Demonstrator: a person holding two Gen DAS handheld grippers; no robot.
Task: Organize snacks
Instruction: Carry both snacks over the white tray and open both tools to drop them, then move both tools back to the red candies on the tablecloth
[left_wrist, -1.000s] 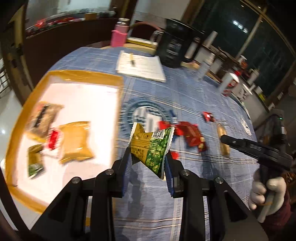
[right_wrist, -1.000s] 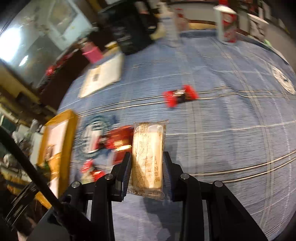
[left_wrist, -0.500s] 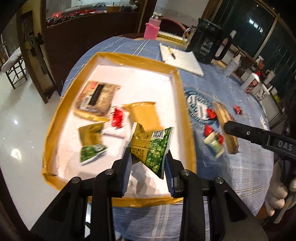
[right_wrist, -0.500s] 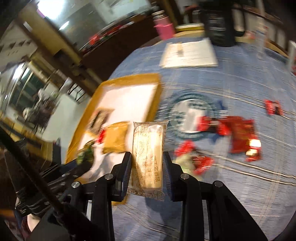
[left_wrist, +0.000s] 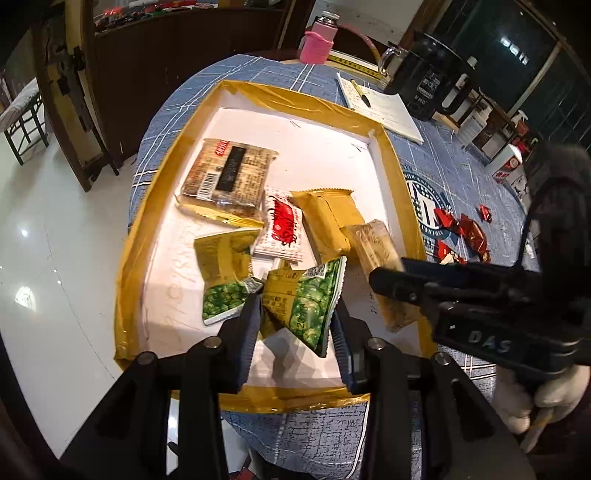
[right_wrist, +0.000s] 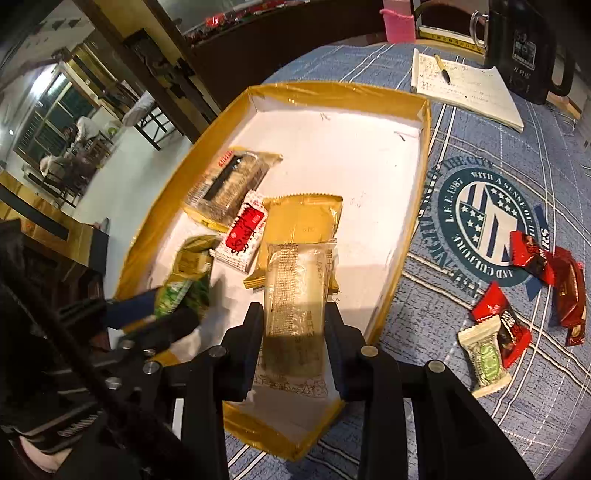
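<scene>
My left gripper (left_wrist: 295, 325) is shut on a green pea snack packet (left_wrist: 306, 299) and holds it over the near end of the yellow-rimmed white tray (left_wrist: 155, 206). My right gripper (right_wrist: 293, 328) is shut on a clear-wrapped pale bar (right_wrist: 295, 291), held above the tray's (right_wrist: 410, 236) near right part; that bar also shows in the left wrist view (left_wrist: 376, 251). In the tray lie a brown cracker pack (left_wrist: 229, 177), a red-and-white packet (left_wrist: 282, 225), a gold packet (left_wrist: 328, 218) and another green pea packet (left_wrist: 225, 273).
Several red-wrapped candies (right_wrist: 546, 266) and a cream-green candy (right_wrist: 484, 358) lie on the blue tablecloth right of the tray. A notepad with pen (right_wrist: 465, 88), a black kettle (right_wrist: 521, 44) and a pink cup (left_wrist: 317, 44) stand at the far side. The table edge is at left.
Both grippers have moved left from the tablecloth to above the tray, each carrying its snack. Both stay shut.
</scene>
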